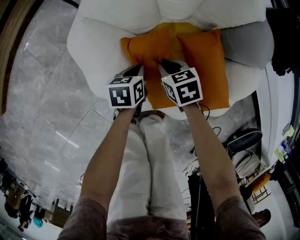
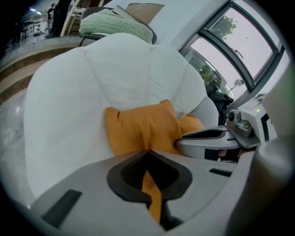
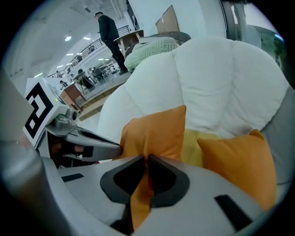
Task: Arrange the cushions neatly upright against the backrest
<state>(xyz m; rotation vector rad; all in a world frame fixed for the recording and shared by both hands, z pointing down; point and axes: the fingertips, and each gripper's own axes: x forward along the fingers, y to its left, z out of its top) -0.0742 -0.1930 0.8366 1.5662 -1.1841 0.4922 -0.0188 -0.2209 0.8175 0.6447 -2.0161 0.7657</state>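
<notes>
At the left of the head view, the left tool (image 1: 137, 71) is nipped tight on the near hem of the left orange cushion (image 1: 147, 47). Its own view shows a thin fold of orange cloth running between the closed pads. That cushion lies in the upper middle of the frame, slumped on the white seat (image 1: 89, 51) with its far edge against the puffy white backrest (image 1: 140, 14). It looks soft and loosely filled, creased where the tools gather it, with one corner poking up at its left.

Just right of the first tool, the right tool (image 1: 168, 65) pinches the same hem, its jaws narrow with a slightly thicker pleat of orange fabric between them.

With both grips on one edge and close together, the lift will likely go best if the two tools rise evenly and draw slightly apart, so the hem stays taut. The cushion can then be tipped back until its face rests flat on the backrest. A thin pinch of cloth may slip, so a slow pull seems wise.

Further right, the right orange cushion (image 1: 204, 61) lies flat and smoother. A yellow cushion (image 3: 193, 143) peeks out between the two. At the upper right a grey cushion (image 1: 248, 42) sits against the chair's side.
</notes>
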